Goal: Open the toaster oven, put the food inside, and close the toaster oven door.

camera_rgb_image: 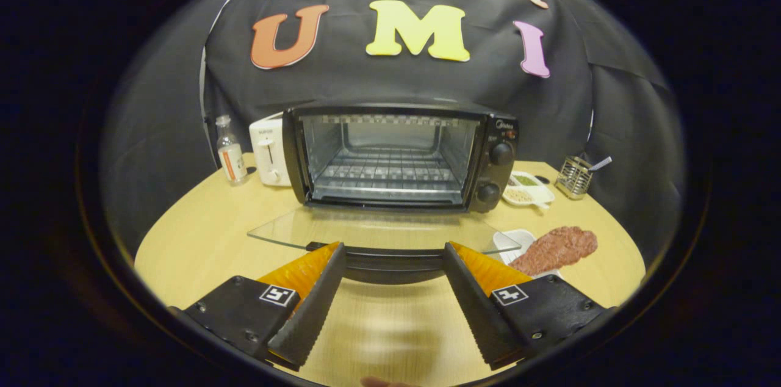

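Observation:
The black toaster oven [495, 155] stands on the wooden table [201, 234] with its glass door [378, 229] folded down flat toward me. The wire rack [390, 173] inside is bare. The door's dark handle [393, 262] lies just ahead of my fingertips, spanning the gap between them. My gripper [393, 253] is open, with nothing pressed between its fingers. The food, a reddish-brown slab of meat [555, 248], rests on a white plate [515, 239] to the right of the door, beyond my right finger.
A white toaster [268, 152] and a small clear bottle [230, 150] stand left of the oven. Right of it are a white dish of seasonings [528, 188] and a wire holder with a utensil [575, 176].

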